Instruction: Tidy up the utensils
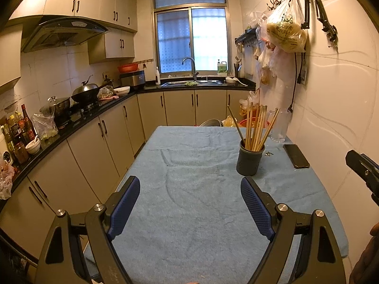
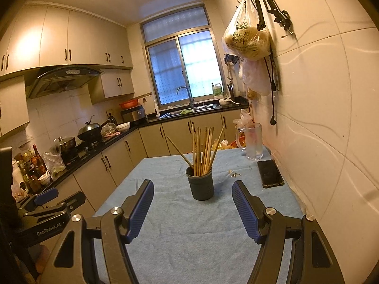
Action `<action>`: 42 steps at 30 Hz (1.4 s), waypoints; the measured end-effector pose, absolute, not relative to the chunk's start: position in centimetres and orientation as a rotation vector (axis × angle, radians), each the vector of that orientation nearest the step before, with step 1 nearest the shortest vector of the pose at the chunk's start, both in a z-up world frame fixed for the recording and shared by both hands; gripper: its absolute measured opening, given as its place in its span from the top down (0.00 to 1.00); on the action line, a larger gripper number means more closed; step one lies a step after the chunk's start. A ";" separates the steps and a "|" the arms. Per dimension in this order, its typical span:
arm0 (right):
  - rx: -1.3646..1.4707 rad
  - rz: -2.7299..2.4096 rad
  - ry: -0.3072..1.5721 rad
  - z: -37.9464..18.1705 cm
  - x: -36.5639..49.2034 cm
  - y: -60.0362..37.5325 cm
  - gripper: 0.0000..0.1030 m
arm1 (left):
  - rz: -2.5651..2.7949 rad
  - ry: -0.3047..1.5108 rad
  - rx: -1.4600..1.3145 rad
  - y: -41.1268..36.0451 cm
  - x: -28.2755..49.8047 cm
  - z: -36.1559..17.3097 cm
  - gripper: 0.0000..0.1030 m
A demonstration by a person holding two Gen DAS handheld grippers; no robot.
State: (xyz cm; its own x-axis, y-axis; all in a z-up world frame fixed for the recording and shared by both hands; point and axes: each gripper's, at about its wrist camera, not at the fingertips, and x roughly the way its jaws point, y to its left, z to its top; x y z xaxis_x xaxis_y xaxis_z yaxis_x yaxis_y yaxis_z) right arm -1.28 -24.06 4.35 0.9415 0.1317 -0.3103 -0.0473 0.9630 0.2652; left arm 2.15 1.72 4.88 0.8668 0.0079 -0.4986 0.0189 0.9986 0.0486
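A dark round holder (image 1: 250, 160) stands upright on the blue towel-covered table (image 1: 189, 189), with several wooden chopsticks (image 1: 255, 127) standing in it. It shows in the right wrist view too (image 2: 200, 184), with its chopsticks (image 2: 203, 151). My left gripper (image 1: 190, 184) is open and empty, low over the table, near side and left of the holder. My right gripper (image 2: 193, 189) is open and empty, facing the holder from the near side. No loose utensils lie on the towel.
A black phone (image 1: 296, 155) lies by the right wall, also in the right wrist view (image 2: 270, 174). A clear glass jug (image 2: 253, 144) stands at the table's far right. Small keys (image 2: 234, 174) lie beside the phone. Kitchen counter (image 1: 71, 123) runs along the left.
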 end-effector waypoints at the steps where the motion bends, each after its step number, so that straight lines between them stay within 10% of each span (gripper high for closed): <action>1: 0.259 0.092 0.334 4.3 -1.2 -24.1 0.30 | -0.003 0.523 0.055 1.7 2.3 4.7 0.15; 42: 0.234 0.094 0.361 3.9 2.3 -23.2 0.30 | 0.022 0.550 0.051 2.4 5.7 4.1 0.15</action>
State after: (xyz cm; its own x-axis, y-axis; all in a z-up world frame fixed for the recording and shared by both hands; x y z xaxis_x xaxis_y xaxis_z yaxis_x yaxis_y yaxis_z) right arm 2.27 -23.18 3.93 0.9316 0.1324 -0.3385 -0.0492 0.9687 0.2434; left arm 5.73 2.37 4.08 0.8525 0.0345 -0.5215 -0.0072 0.9985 0.0543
